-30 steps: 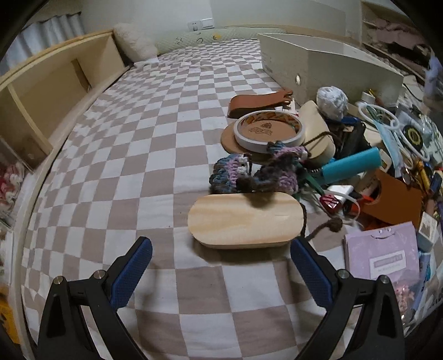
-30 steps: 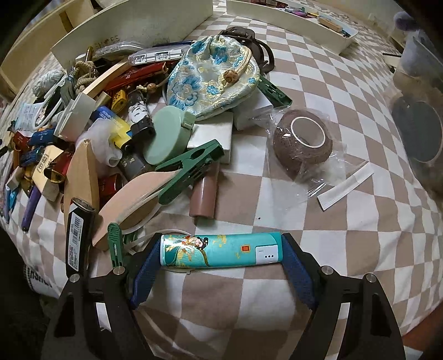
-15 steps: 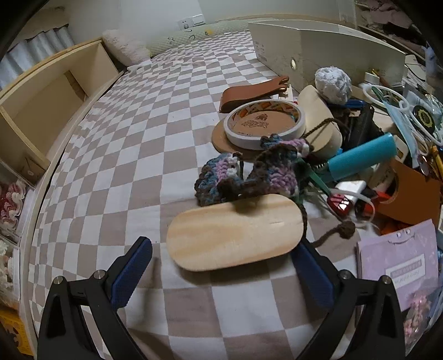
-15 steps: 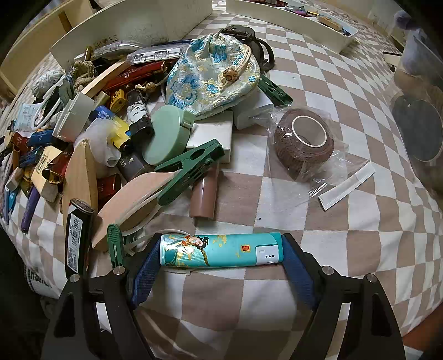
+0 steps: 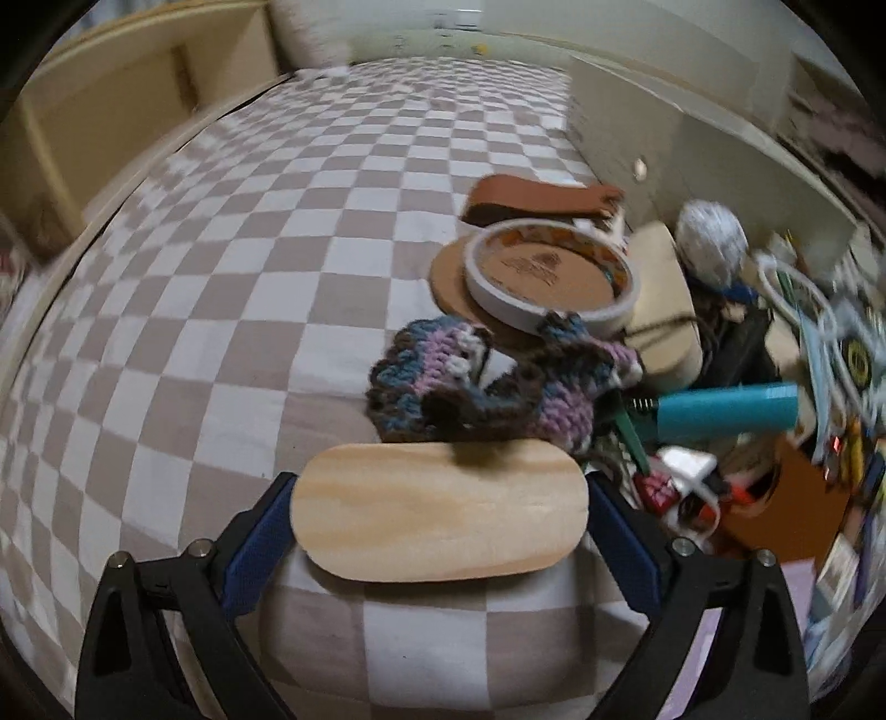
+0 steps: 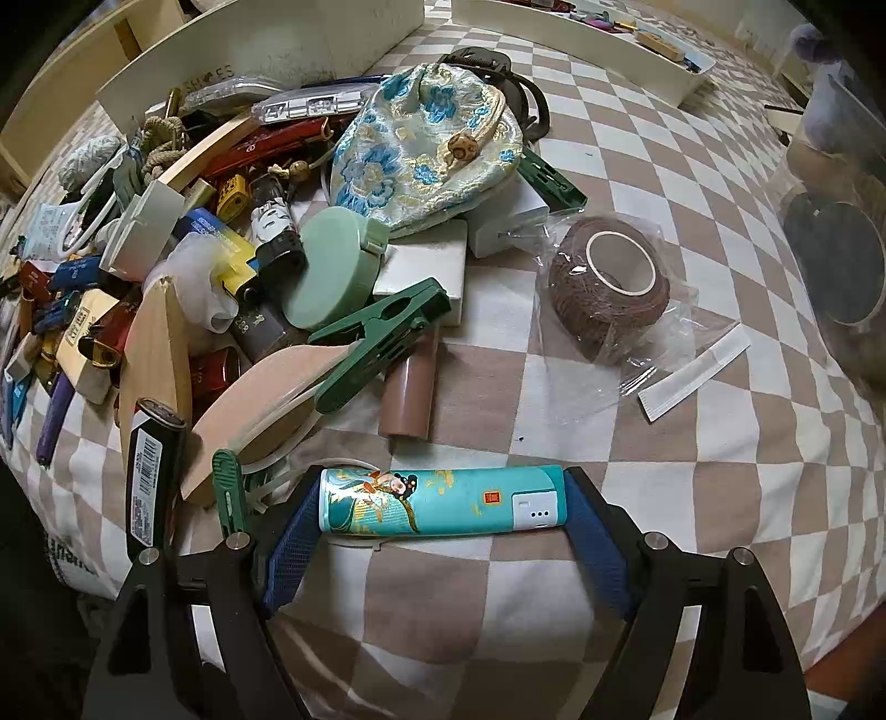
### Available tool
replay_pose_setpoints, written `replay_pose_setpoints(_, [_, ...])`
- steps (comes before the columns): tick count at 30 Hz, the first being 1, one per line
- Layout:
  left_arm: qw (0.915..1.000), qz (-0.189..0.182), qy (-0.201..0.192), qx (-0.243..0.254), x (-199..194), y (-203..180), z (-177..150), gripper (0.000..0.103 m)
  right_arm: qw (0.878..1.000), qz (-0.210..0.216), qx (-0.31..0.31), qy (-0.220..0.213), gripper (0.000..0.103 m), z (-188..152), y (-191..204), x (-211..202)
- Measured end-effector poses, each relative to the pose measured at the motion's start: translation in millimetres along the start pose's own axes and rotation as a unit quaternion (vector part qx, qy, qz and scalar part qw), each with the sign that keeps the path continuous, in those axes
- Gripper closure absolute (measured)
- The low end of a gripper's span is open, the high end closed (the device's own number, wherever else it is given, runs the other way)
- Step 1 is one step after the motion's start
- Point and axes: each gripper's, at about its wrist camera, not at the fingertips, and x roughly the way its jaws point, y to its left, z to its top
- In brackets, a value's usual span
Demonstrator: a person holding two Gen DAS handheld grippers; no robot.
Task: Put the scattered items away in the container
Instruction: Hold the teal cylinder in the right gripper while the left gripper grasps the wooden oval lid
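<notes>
In the left wrist view my left gripper [image 5: 440, 515] is shut on a pale oval wooden board [image 5: 437, 509], its blue pads touching both ends. A crocheted purple and blue piece [image 5: 493, 382] lies against the board's far edge. A white container [image 5: 681, 138] stands at the back right. In the right wrist view my right gripper [image 6: 443, 518] is shut on a teal illustrated tube [image 6: 443, 501], held by its two ends just above the checkered cloth. A white box [image 6: 266, 50] stands behind the pile.
A dense pile lies left of the right gripper: a floral pouch [image 6: 426, 149], a green clip [image 6: 382, 332], a green round case [image 6: 332, 274]. A brown tape roll [image 6: 609, 282] in plastic lies to the right. A tape ring [image 5: 551, 277] and teal tube [image 5: 725, 415] show in the left view.
My left gripper has moved forward around the wooden board and closed on its ends. My right gripper keeps holding the teal tube, nearly unmoved.
</notes>
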Motion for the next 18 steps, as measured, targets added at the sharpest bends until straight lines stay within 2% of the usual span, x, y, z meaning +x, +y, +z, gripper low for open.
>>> replay_pose_setpoints(3, [0.9998, -0.01, -0.006, -0.015, -4.2, 3.2, -0.3, 0.013, 1.0, 0.0, 0.0, -0.001, 0.02, 6.6, -2.0, 3.3])
replay_pose_setpoints(6, [1.0, 0.0, -0.007, 0.001, -5.2, -2.0, -2.5, 0.013, 1.0, -0.001, 0.0, -0.002, 0.02, -13.7, -7.9, -1.9])
replay_pose_setpoints(11, [1.0, 0.0, -0.008, 0.005, -9.2, -3.8, -6.2, 0.013, 1.0, -0.012, -0.005, -0.012, 0.02, -4.3, 1.2, 0.8])
replay_pose_setpoints(18, [0.9997, 0.004, -0.011, -0.02, -26.1, -6.1, -13.8, 0.013, 0.999, -0.022, -0.005, -0.025, 0.02, 11.3, 10.8, 4.9])
